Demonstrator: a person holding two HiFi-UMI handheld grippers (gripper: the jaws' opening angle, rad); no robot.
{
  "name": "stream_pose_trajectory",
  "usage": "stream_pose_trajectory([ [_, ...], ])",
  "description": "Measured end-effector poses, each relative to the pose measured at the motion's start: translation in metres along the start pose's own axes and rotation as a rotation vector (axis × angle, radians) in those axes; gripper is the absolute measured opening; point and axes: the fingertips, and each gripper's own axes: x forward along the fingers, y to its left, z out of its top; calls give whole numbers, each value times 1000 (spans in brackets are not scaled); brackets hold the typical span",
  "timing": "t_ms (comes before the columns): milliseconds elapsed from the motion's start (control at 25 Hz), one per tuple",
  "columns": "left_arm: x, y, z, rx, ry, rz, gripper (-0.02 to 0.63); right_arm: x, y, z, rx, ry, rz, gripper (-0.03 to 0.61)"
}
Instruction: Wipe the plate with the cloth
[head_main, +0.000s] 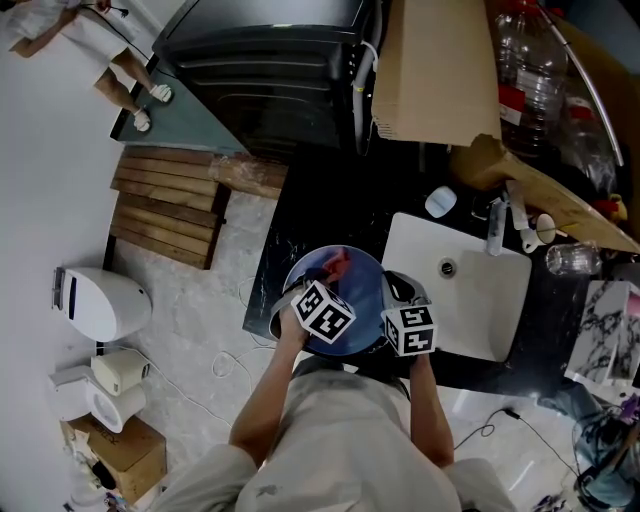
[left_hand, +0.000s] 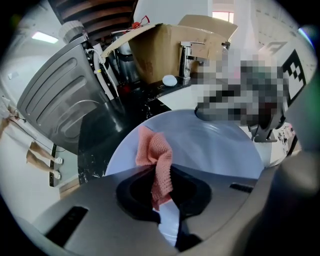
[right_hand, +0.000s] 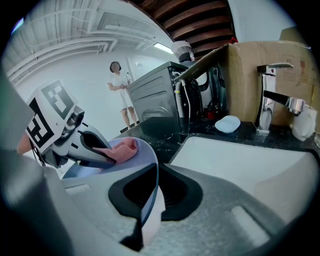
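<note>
Head view: black counter at centre, with a white sink set into it at right and a faucet on the far rim. Dark washer at top, cardboard box beside it, bottles in the upper right. Pale marble floor at left, with a wood pallet on it and a white appliance near the left edge. Right gripper view: wood beams and a lit lamp at top, white wall at left.

Head view: marker cubes cover part of the plate. Left gripper view: the left tongs cover its near edge.
</note>
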Motion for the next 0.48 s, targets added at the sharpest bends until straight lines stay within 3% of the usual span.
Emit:
stream_pose_trajectory([
  [480,1,-38,18,44,-56,-105,34,0,0,0,3,-3,-3,20],
])
